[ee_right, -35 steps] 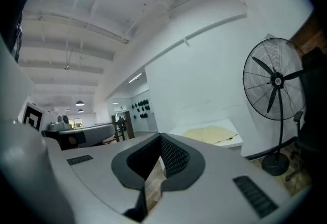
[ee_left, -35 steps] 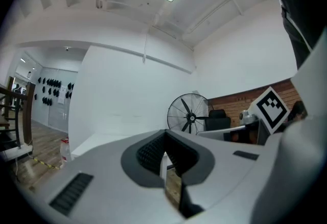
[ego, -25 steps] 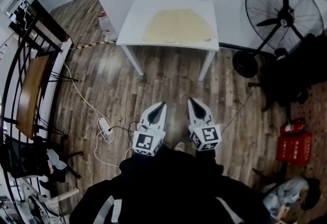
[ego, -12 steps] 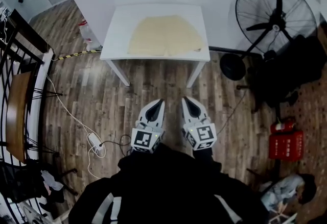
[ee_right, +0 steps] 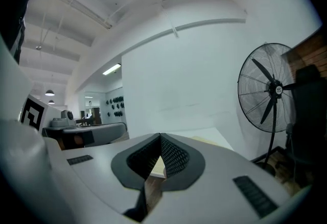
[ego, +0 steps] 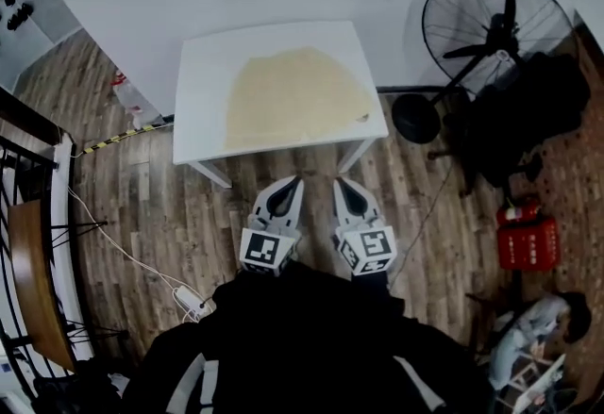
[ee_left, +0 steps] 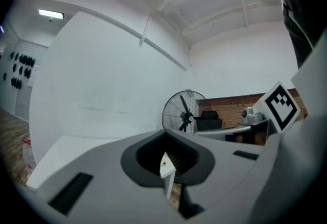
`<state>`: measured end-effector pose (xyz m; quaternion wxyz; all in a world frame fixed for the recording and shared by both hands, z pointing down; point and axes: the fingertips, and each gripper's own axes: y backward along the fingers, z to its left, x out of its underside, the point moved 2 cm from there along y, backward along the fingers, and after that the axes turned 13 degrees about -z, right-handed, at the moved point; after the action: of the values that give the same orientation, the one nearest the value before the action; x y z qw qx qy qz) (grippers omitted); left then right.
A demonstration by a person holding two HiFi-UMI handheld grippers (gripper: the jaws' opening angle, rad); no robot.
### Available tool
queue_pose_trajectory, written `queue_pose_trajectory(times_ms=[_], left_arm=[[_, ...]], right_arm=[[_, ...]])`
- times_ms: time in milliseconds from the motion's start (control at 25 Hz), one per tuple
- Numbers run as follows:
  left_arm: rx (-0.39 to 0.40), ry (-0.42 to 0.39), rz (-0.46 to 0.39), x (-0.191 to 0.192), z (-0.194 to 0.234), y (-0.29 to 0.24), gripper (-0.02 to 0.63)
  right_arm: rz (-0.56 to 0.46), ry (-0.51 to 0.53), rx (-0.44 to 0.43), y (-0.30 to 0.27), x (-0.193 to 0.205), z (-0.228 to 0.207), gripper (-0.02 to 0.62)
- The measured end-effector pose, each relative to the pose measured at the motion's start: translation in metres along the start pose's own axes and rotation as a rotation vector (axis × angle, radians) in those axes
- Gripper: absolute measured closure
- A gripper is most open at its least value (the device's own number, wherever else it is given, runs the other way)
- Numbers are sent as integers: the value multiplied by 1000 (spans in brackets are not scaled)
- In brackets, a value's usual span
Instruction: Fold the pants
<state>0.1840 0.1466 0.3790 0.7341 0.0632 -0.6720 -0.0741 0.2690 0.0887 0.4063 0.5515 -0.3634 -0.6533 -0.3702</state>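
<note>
Beige pants (ego: 293,101) lie spread flat on a small white table (ego: 200,73) against the wall in the head view. Both grippers hang low in front of my body, short of the table's near edge and above the wood floor. My left gripper (ego: 289,184) is shut with nothing in it, and so is my right gripper (ego: 342,186) beside it. In the left gripper view the jaws (ee_left: 165,135) meet at the tip, with the table (ee_left: 53,155) beyond. The right gripper view shows the closed right gripper (ee_right: 160,137) and a strip of the pants (ee_right: 205,140) on the table.
A large standing fan (ego: 495,25) and a dark chair (ego: 528,120) stand to the right of the table, with a red case (ego: 524,242) below them. A power strip with white cable (ego: 189,299) lies on the floor at left. A black metal rack (ego: 24,280) lines the left edge.
The table and pants have come closer and lower in the head view as I moved toward them. Both grippers stay shut, side by side.
</note>
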Motion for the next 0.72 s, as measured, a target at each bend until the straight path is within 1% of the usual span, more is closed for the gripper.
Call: queue_pose_trajectory(times_ms=[160,360,520,720], left_arm=[[47,20,25,2,38,-17,604],[62,53,42,6,68,-33,604],[69,63,30,10,86,-47,604],[87,41,3,18,111,-76,603]], right_arm=[[34,4,95,-31,11,-7,594],[53,8,144,-57,13,-11,594],[10,24,158,-77,11,-17,594],[-57,30,172,-113,11,-34,594]])
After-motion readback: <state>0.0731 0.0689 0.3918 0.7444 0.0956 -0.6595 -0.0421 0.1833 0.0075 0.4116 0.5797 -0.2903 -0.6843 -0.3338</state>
